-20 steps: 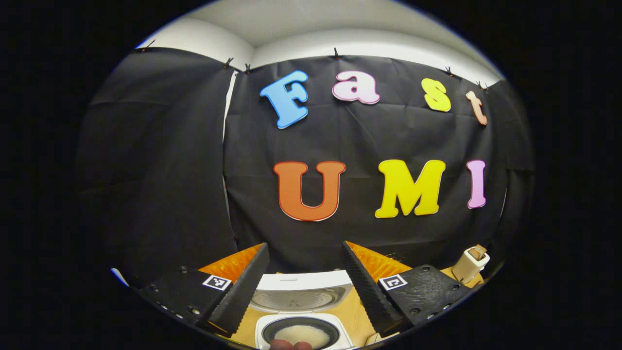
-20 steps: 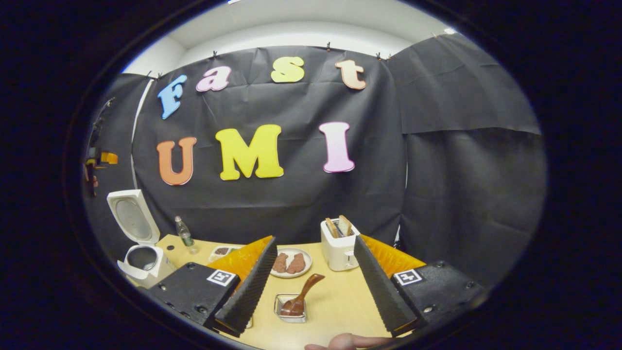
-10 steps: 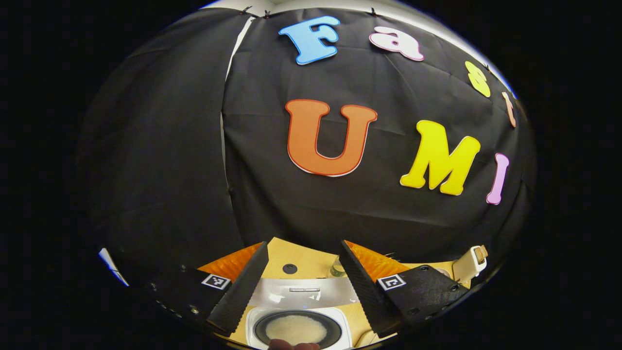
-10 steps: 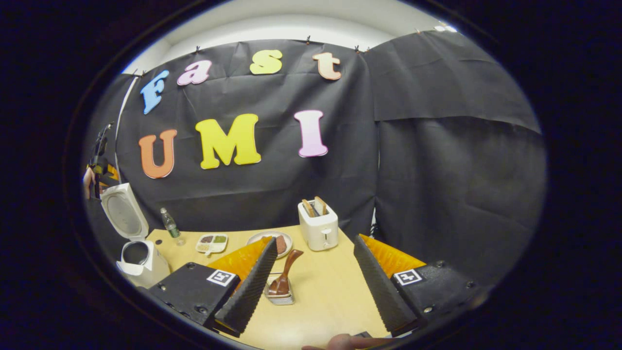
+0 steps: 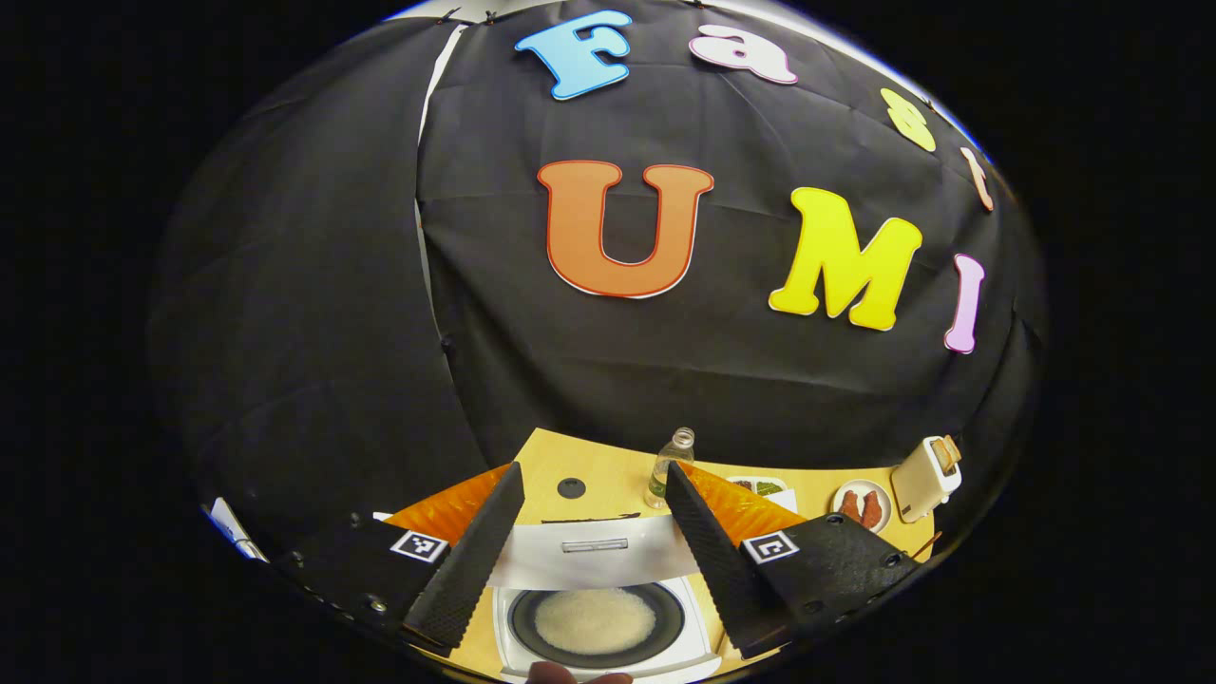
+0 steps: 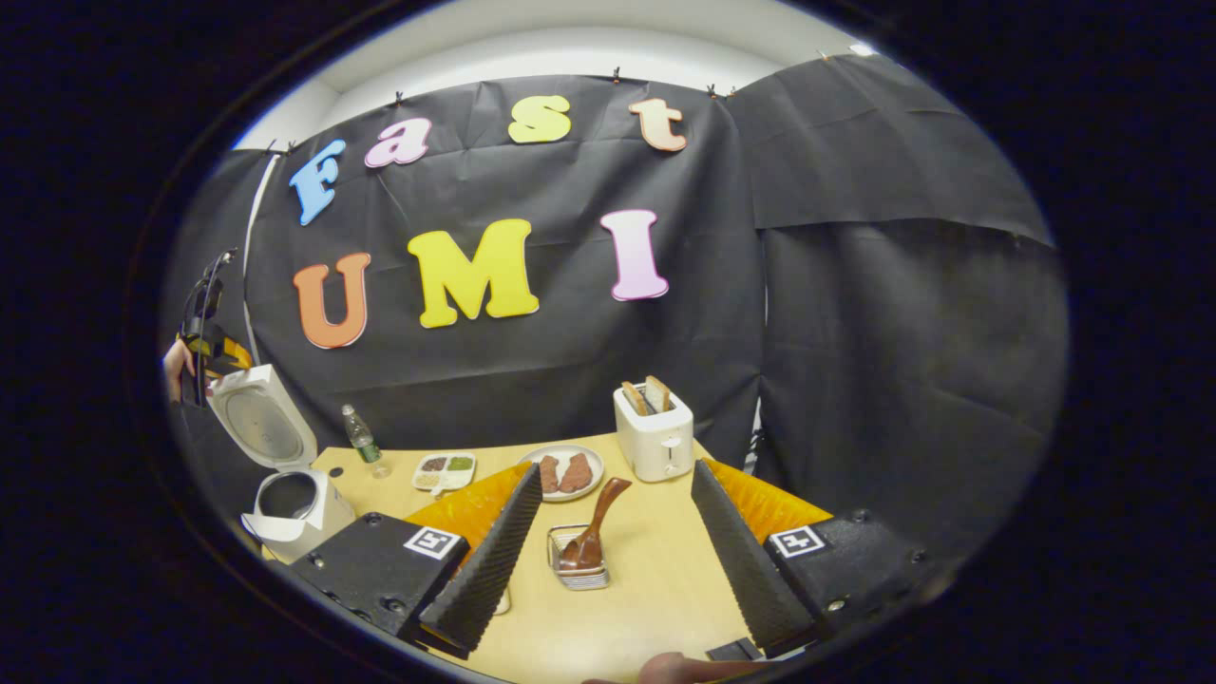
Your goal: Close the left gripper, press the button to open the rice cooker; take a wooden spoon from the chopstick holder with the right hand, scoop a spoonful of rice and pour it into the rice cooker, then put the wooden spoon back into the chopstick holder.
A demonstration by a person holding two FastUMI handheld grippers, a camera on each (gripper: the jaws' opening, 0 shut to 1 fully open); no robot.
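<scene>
Your left gripper (image 5: 591,532) hangs above the white rice cooker (image 5: 600,617), fingers spread wide and holding nothing. At the bottom centre of the left gripper view, the cooker's dark inner pot with a mound of white rice (image 5: 595,619) sits between and just below the fingertips, and its raised white lid (image 5: 594,562) stands edge-on right behind the pot. A clear plastic bottle (image 5: 668,467) stands past the lid on the pale wooden table (image 5: 608,475).

Your right gripper (image 6: 613,527) is also open and empty. In the right gripper view, the brown wooden spoon (image 6: 594,535) leans in a small wire-mesh chopstick holder (image 6: 578,560), lower centre, between the spread fingers and nearer your left finger; it is apart from both. The open cooker shows at the lower left of that view, well apart from the spoon, with your left hand and gripper at its lid. Behind the spoon stand a white toaster (image 6: 654,435) with two slices of bread, a plate (image 6: 565,470) and a divided tray (image 6: 443,469).

No brand or label on any object is legible.
</scene>
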